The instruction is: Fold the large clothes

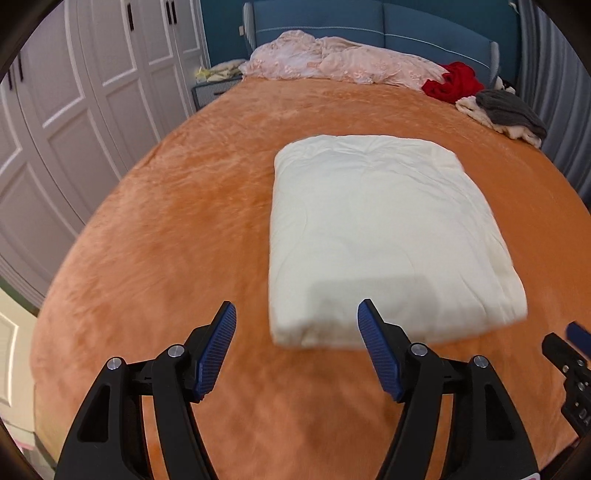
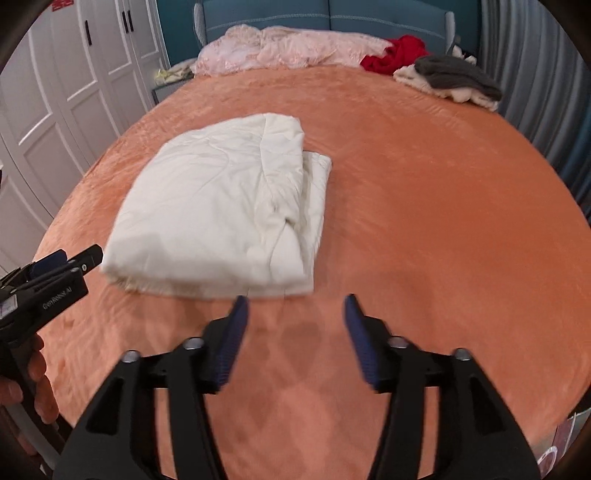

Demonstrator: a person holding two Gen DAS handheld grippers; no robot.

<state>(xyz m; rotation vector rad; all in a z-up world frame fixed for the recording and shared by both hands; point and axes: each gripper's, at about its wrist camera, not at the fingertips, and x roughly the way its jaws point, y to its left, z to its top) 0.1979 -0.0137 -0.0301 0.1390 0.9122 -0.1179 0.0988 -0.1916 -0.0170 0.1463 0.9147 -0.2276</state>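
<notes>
A cream padded garment (image 1: 384,236) lies folded into a thick rectangle on the orange bed cover (image 1: 177,229). In the right wrist view the same folded garment (image 2: 221,206) shows stacked layers along its right side. My left gripper (image 1: 296,308) hangs open above the near left corner of the bundle, its blue pads apart and holding nothing. My right gripper (image 2: 295,301) is open too, over bare cover just in front of the bundle's near right corner. Each gripper shows at the edge of the other's view, the right gripper (image 1: 570,354) and the left gripper (image 2: 62,264).
A pink quilt (image 1: 332,59) lies crumpled along the blue headboard (image 1: 369,22). Red cloth (image 1: 456,81) and a grey and cream pile (image 1: 506,110) sit at the far right corner. White wardrobe doors (image 1: 74,92) line the left side. A hand (image 2: 37,384) grips the left tool's handle.
</notes>
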